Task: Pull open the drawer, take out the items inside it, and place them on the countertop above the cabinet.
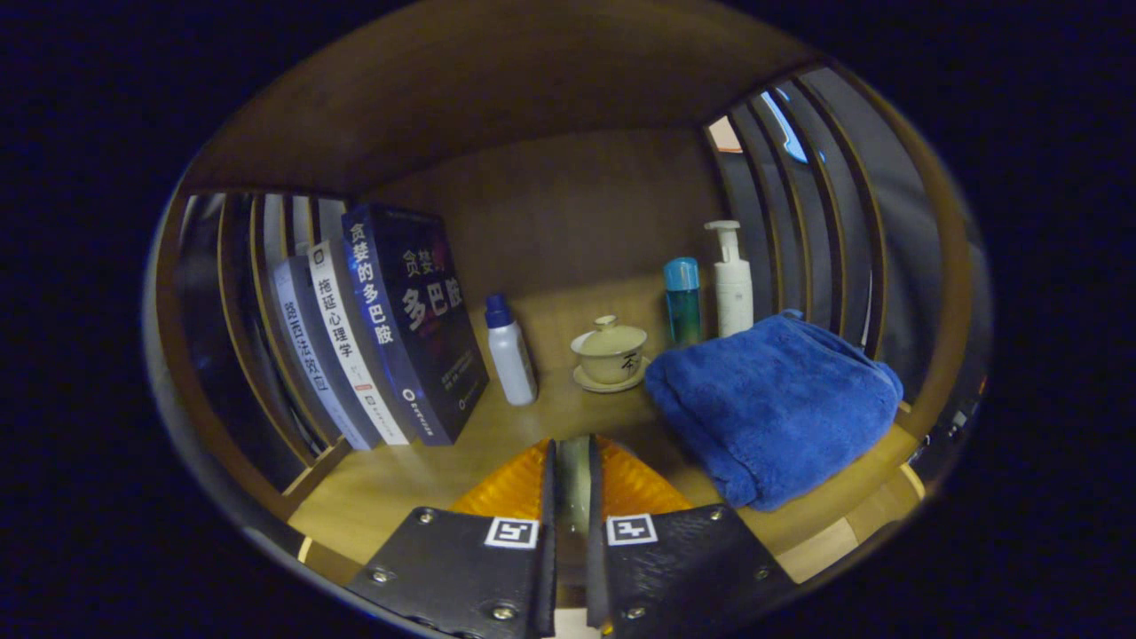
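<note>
My gripper [572, 457] hovers over the front of the wooden countertop [390, 488], its fingers nearly together. Both press on a thin pale, greyish item [572, 497] that fills the narrow gap between them; what it is I cannot make out. Just ahead of the fingers stands a cream lidded tea cup on a saucer [611, 353]. A small white bottle with a blue cap [510, 352] stands ahead and to the left. A folded blue towel [777, 404] lies right of the fingers, close beside them.
Three upright books [390, 333] lean at the left. A teal bottle [682, 302] and a white pump bottle [732, 280] stand behind the towel. Wooden slats [803, 204] wall both sides, with a wooden back panel [568, 213] and a shelf overhead.
</note>
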A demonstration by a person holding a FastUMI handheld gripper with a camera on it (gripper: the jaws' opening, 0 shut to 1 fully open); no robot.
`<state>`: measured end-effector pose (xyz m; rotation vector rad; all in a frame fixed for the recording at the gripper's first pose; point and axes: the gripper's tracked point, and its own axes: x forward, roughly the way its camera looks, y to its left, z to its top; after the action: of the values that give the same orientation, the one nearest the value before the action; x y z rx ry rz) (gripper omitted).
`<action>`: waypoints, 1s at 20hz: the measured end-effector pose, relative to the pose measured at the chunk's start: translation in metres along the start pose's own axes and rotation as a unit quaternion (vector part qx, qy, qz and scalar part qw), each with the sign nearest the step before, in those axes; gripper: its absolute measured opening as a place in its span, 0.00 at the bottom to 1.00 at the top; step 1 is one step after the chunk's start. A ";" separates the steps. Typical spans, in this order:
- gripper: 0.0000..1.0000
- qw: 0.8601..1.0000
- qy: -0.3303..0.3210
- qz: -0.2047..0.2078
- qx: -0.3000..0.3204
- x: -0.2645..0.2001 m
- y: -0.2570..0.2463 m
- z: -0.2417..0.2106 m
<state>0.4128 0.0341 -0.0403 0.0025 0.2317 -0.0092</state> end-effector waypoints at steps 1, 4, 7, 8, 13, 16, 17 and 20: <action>0.14 1.000 0.004 -0.005 0.002 0.003 0.001 0.000; 0.16 1.000 0.014 -0.005 0.005 0.006 0.003 0.001; 0.35 1.000 0.025 -0.016 0.011 0.000 -0.003 0.003; 0.51 0.999 0.026 -0.020 0.008 -0.011 -0.007 0.006; 0.98 0.999 0.034 0.000 -0.025 -0.073 -0.006 0.004; 0.99 0.997 0.035 0.018 -0.062 -0.123 -0.004 0.000; 1.00 0.997 0.032 0.024 -0.068 -0.141 -0.003 0.000; 0.99 0.995 0.019 0.065 -0.073 -0.197 0.012 -0.001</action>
<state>0.2208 0.0476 0.0045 -0.1289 0.2691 0.1369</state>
